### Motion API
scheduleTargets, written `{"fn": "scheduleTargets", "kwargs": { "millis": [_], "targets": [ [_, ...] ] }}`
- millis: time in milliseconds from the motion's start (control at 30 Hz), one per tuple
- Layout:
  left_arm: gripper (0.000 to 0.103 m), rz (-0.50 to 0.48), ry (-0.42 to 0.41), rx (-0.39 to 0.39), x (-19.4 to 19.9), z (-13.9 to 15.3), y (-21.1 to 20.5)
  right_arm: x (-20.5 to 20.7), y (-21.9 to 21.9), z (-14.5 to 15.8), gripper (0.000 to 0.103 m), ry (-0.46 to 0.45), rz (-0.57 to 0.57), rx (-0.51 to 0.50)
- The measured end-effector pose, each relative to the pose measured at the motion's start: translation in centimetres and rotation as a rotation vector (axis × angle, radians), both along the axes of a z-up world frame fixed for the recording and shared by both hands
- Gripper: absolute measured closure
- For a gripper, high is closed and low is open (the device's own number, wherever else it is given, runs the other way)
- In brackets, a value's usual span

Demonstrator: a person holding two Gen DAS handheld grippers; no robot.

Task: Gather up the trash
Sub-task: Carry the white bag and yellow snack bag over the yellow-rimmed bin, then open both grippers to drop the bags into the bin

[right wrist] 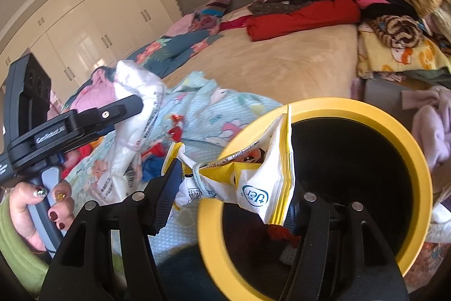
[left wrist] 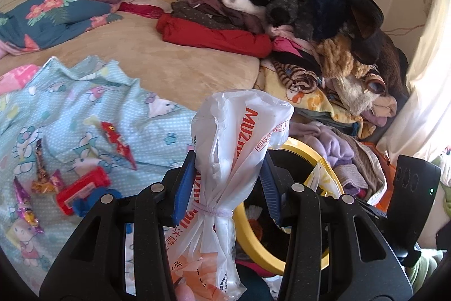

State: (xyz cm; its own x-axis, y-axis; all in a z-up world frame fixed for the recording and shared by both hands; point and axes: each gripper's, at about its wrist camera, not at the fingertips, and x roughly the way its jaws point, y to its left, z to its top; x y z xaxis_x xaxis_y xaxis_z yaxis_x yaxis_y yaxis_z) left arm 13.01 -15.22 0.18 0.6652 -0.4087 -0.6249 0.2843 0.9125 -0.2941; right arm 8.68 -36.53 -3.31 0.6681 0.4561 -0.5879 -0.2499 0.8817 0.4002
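Trash in both grippers, and we're right at the bin! Nearest to us, our left gripper [left wrist: 227, 182] has its blue-padded fingers [left wrist: 183, 188] partly closed on a white plastic bag with orange lettering [left wrist: 225, 160], tied off with a thin band. Our right gripper [right wrist: 231, 188] is clamped about halfway on a crumpled yellow-and-white foil packet [right wrist: 253, 177], and that packet hangs right over the rim of the round yellow wastebasket with a dark inside [right wrist: 394, 131]. Something red and white seems to lie at the bottom already, though it's too dim to name.

We judge neither piece has been dropped yet, so two releases are due.

A little further out, on the pale blue cartoon-print sheet [left wrist: 70, 109], plenty is left: a red rectangular plastic box [left wrist: 84, 188], a red crinkled snack wrapper [left wrist: 118, 143], a purple foil candy wrapper [left wrist: 25, 205] and a brown-gold wrapper [left wrist: 42, 174] just beside it, all well apart from the basket.

Beyond that, the tan bed cover [left wrist: 169, 52] and the heap of clothes [left wrist: 282, 4] carry no trash we can make out.
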Motion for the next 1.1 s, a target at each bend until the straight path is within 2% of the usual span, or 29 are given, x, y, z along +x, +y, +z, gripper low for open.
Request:
{"fn": "scheduleTargets", "kwargs": {
  "millis": [633, 1100],
  "targets": [
    [0.066, -0.102, 0.008, 0.011, 0.1, -0.6, -5.7, -0.1, -6.9, -1.2, 0.044, 0.017, -0.2, -0.031],
    [0.066, -0.162, 0.021, 0.004, 1.4, -1.1, -10.0, 0.2, -8.1, -2.7, 0.043, 0.089, -0.227, -0.029]
  ]
}}
